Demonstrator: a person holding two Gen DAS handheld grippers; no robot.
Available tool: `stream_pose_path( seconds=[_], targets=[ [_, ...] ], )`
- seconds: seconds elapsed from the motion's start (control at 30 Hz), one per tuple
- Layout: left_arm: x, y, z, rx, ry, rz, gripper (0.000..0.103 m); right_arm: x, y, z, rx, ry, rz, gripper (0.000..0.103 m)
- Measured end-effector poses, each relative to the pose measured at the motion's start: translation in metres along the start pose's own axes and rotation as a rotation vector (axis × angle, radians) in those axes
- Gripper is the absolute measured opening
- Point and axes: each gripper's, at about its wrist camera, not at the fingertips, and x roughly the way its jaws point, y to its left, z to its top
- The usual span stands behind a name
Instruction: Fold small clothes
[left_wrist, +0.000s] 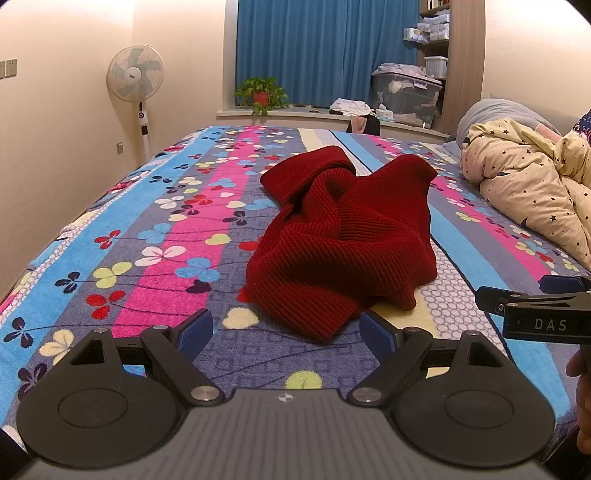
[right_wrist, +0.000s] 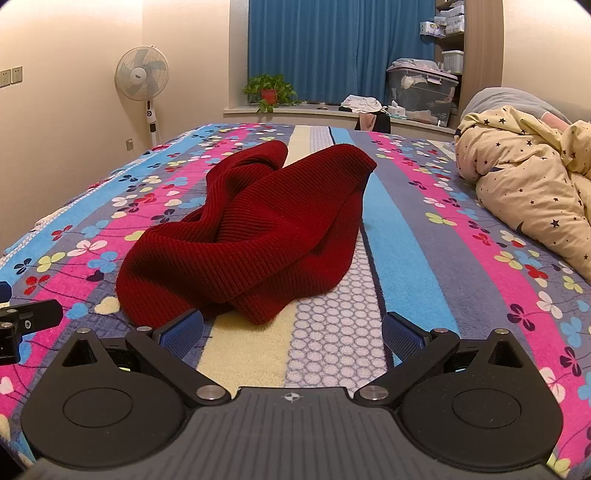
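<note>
Left wrist view shows the bed (left_wrist: 110, 236) under its flowered, striped blanket, and on it the red knitted garment (left_wrist: 343, 236) lying crumpled in a twisted heap, not yet spread out. Measured from that garment, everything else falls into place: the star-printed quilt (left_wrist: 535, 184) is bunched well off to its right, and the fan (left_wrist: 135, 79) stands beyond the bed's far left corner.

The garment's long axis runs away from both cameras, toward the window, with its near hem bunched at the front. That near hem lies just ahead of the left gripper (left_wrist: 286, 334), a little right of its centre line, with the jaws standing wide and nothing between them. In the right wrist view the garment (right_wrist: 243, 229) sits ahead and to the left of the right gripper (right_wrist: 291, 332), whose jaws are likewise wide and empty; its left pad is close to the near folds but apart from them.

By my reading the left hand is the nearer to the near hem, so it has the shorter reach for a first pinch to open the heap out.
</note>
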Motion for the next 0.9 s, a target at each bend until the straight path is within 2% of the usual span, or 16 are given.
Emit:
stream_pose_path(
  seconds=[0.43, 0.57, 0.67, 0.77, 0.9],
  targets=[
    [-0.002, -0.002, 0.001, 0.004, -0.01, -0.001, 0.09, 0.0, 0.002, 0.0, -0.003, 0.002, 0.002, 0.096],
    [-0.006, -0.009, 0.0, 0.032, -0.056, 0.006, 0.09, -0.001, 0.004, 0.0, -0.004, -0.009, 0.014, 0.088],
    [-0.007, -0.012, 0.001, 0.038, -0.069, 0.001, 0.09, -0.007, 0.002, 0.004, 0.004, -0.054, 0.014, 0.084],
    [-0.007, -0.005, 0.009, 0.025, -0.061, -0.034, 0.09, -0.016, -0.009, 0.013, 0.047, -0.14, -0.007, 0.083],
    [-0.003, 0.008, 0.038, 0.11, -0.074, -0.121, 0.09, -0.011, -0.043, 0.04, 0.104, -0.176, -0.009, 0.084]
  ],
)
